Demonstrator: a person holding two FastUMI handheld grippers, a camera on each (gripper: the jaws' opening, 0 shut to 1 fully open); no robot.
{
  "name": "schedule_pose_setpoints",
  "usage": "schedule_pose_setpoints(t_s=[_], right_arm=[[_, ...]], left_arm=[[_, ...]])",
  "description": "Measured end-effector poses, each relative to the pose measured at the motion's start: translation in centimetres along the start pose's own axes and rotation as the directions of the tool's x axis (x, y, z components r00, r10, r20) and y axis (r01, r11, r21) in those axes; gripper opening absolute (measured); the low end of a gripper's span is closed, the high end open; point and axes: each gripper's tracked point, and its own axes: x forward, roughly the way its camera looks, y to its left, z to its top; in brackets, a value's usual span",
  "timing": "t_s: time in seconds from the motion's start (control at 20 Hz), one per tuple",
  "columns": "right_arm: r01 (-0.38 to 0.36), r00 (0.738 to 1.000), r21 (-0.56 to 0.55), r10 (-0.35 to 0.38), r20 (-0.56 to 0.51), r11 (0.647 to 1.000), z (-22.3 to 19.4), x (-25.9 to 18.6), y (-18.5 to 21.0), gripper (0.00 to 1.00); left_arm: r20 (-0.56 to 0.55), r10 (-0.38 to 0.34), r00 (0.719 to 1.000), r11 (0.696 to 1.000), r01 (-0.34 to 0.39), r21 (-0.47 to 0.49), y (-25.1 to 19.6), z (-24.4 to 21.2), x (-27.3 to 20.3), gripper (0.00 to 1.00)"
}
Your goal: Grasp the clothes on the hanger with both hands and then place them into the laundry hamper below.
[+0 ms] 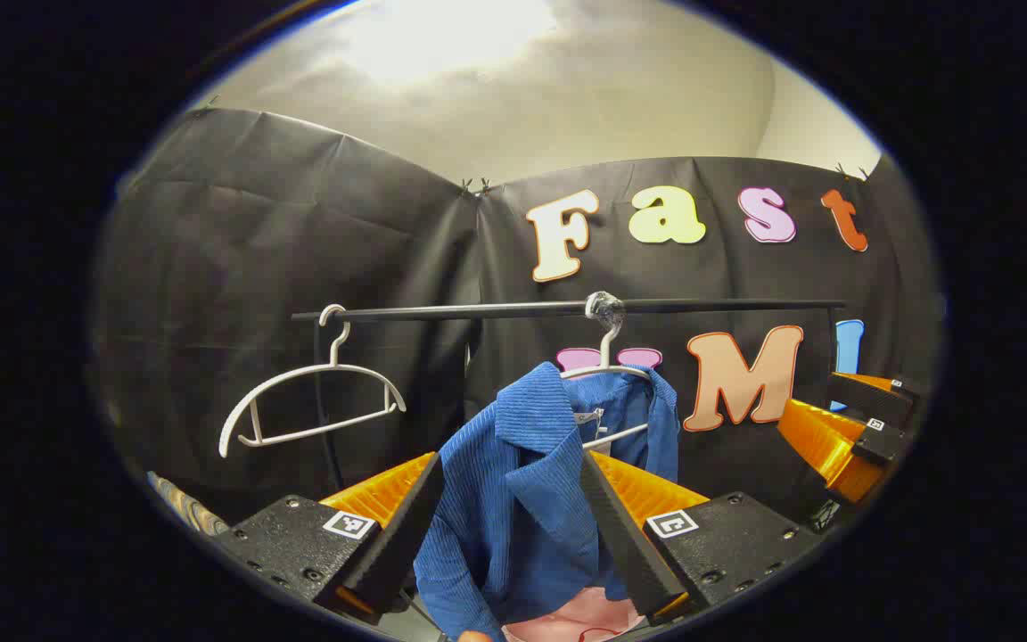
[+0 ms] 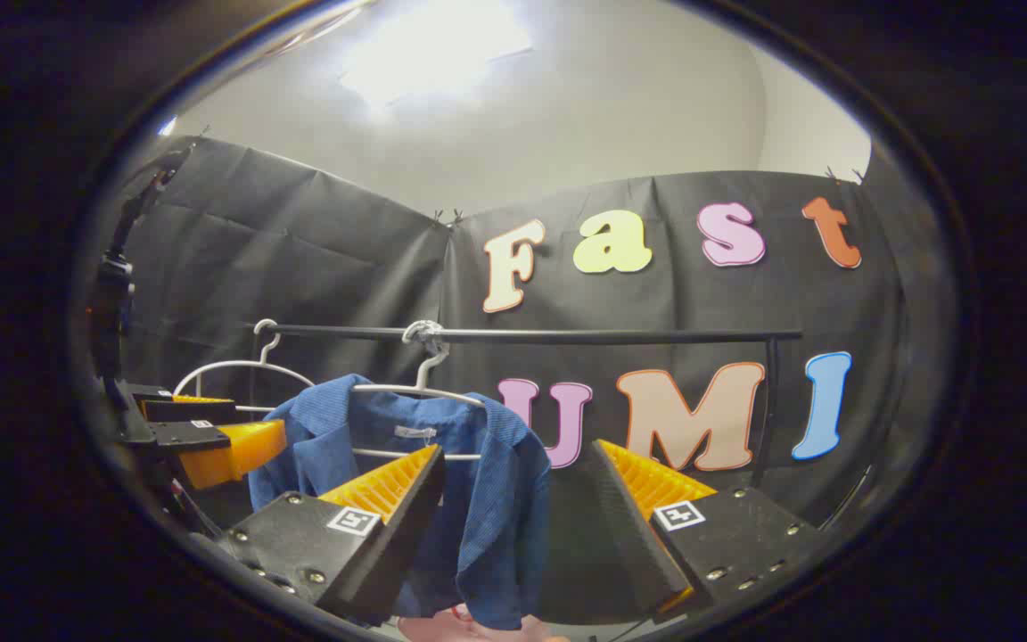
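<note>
A staged recording booth, not a lived-in home: black cloth (image 1: pixel 299 232) is clipped up as walls below a plain pale ceiling (image 1: pixel 567 98). A black clothes rail (image 2: pixel 567 336) spans it, carrying a bare white hanger (image 1: pixel 308 401) and a blue jacket (image 1: pixel 522 499).

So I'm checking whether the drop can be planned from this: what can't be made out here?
- Lower blue shirt: cut off by the bottom edge, left gripper view.
- Pink item beneath it: too little shows to identify.
- Shirt's left part: hidden by the right gripper's finger, right gripper view.
</note>
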Motion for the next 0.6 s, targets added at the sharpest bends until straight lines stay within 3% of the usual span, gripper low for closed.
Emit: schedule_pose_setpoints(t_s=[0.6], right_arm=[[-0.021,0.999,-0.006,0.02,-0.043,1.0,-0.9,-0.6,1.6,0.96]], left_arm=[[-0.042,-0.038,0.998,0.999,0.039,0.029,-1.0,-1.6,-0.1,0.93]])
